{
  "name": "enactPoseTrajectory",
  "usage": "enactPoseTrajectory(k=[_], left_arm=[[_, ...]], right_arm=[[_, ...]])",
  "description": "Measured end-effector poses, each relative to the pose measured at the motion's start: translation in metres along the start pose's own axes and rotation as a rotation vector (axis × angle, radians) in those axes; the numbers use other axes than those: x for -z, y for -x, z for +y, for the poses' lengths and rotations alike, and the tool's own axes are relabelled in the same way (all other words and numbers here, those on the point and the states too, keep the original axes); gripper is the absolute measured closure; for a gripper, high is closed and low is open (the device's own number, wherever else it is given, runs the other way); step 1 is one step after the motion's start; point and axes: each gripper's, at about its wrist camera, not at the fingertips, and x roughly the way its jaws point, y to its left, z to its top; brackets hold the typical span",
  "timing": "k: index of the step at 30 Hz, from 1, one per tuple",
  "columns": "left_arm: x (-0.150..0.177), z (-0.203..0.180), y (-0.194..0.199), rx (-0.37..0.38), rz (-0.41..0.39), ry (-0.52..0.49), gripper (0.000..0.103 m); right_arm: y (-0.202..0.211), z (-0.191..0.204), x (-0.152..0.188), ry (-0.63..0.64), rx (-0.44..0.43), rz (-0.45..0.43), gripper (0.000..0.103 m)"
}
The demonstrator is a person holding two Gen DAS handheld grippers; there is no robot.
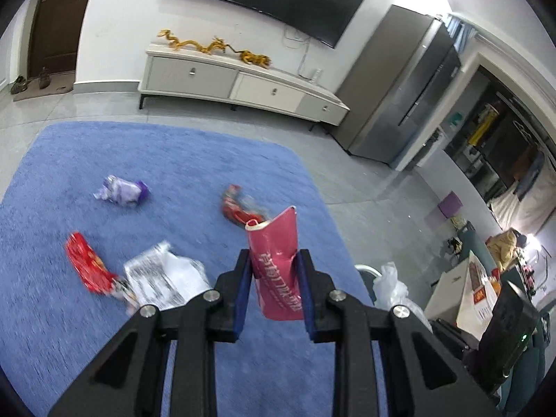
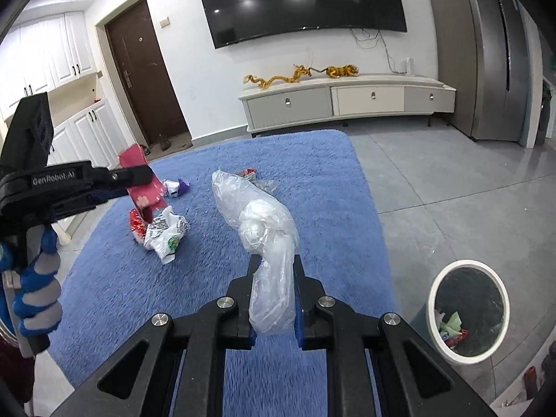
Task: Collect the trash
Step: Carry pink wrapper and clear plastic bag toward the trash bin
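Am carrying two pieces at once to save trips: left gripper point(image 1: 274, 260) clamping pink wrapper point(image 1: 276, 264), right gripper point(image 2: 276, 264) clamping plastic bag point(image 2: 264, 229), heading for bin point(image 2: 467, 351) off rug's point(image 2: 312, 160) right edge.

White walls, wall-mounted television point(image 2: 299, 3), low white cabinet point(image 2: 347, 100), brown door point(image 2: 146, 73), grey tiled floor point(image 2: 451, 187), blue rug point(image 1: 104, 160)

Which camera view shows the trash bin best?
The right wrist view. There the trash bin stands on the grey floor right of the blue rug, its white rim and some wrappers inside plainly visible. The left wrist view shows no clear bin, only a curved pale edge beside a plastic bag, perhaps its rim.
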Motion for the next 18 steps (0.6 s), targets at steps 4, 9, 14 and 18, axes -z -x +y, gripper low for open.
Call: enactPoseTrajectory(k=[4,9,14,18], left_arm=[[0.014,-0.032,0.003,0.025,0.017,-0.045,0.079],[0.027,-0.075,-0.010,0.054,0.062,-0.116,0.079],[0.038,-0.128,-0.049,0.083,0.140,-0.192,0.079],[0.043,-0.172,-0.090,0.109,0.207,-0.251,0.079]], right_arm=[[0.027,-0.013,0.013,-0.032,0.027,-0.035,0.089],[0.048,-0.051,0.031,-0.114,0.094,-0.059,0.089],[0.064,-0.105,0.049,-0.209,0.186,-0.065,0.089],[0.064,-0.146,0.062,-0.288,0.241,-0.058,0.089]])
